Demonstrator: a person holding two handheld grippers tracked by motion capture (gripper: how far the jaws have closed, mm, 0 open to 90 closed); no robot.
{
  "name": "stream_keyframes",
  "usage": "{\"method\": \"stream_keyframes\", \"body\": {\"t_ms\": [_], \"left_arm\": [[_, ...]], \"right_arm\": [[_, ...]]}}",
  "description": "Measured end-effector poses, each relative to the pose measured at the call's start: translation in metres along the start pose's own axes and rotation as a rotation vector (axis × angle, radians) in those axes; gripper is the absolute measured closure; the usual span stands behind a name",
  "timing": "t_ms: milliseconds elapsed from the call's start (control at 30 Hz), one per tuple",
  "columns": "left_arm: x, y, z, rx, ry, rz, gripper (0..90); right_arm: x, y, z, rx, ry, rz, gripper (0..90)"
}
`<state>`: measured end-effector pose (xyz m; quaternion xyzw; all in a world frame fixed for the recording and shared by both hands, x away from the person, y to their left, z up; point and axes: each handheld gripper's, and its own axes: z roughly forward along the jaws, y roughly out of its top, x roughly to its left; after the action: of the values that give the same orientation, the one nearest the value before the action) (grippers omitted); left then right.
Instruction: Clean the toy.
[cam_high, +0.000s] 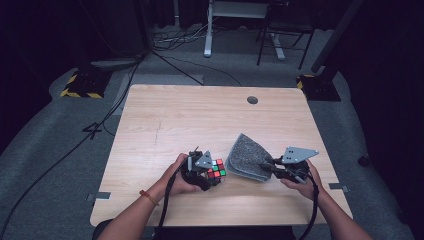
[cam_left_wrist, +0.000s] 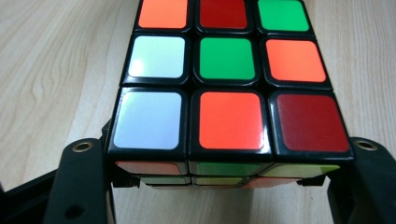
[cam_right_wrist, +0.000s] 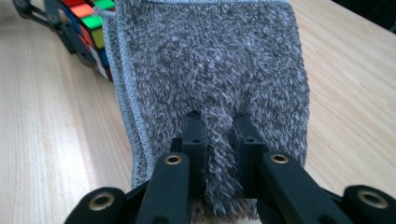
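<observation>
On the wooden table (cam_high: 165, 120), near the edge where the person sits, the left gripper (cam_high: 212, 172) holds a puzzle cube (cam_high: 216, 169). In the left gripper view the two black jaws press on the two opposite sides of the cube (cam_left_wrist: 227, 84), so it is clamped firmly between them. The face with white, orange, red and green stickers looks upward. The cube has equal sides, so it has no long axis; in the high view it sits a little turned against the table edge and points toward the right side, in the direction of the cloth.

The right gripper (cam_high: 270, 165) pinches a grey fluffy cloth (cam_high: 247, 156). In the right gripper view the jaws stand narrow and a fold of the cloth (cam_right_wrist: 210, 70) is squeezed between them at its near edge. The cloth is folded, with a light stitched border along one side. Its long axis runs away from the right gripper (cam_right_wrist: 217, 123), and in the high view it goes from the gripper up and to the left, with the far end raised a little. The cloth lies just beside the cube, between the two grippers; whether they touch, I cannot tell.
</observation>
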<state>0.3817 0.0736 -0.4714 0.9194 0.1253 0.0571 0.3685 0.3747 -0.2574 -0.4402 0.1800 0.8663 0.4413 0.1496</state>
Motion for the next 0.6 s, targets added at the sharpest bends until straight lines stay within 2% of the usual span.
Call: {"method": "stream_keyframes", "body": {"t_ms": [33,300,467,600], "left_arm": [[-0.001,0.004,0.001,0.004,0.002,0.015,33.7],[-0.004,0.013,0.009,0.030,0.002,0.034,33.7],[-0.011,0.019,0.012,0.039,-0.008,0.061,33.7],[-0.014,0.026,0.013,0.021,-0.025,0.065,33.7]], "right_arm": [[0.003,0.006,0.001,-0.002,0.006,-0.010,78.6],[0.011,0.020,0.004,-0.009,0.038,-0.027,78.6],[0.021,0.036,0.017,0.026,0.066,-0.069,78.4],[0.028,0.045,0.027,0.057,0.071,-0.107,78.3]]}}
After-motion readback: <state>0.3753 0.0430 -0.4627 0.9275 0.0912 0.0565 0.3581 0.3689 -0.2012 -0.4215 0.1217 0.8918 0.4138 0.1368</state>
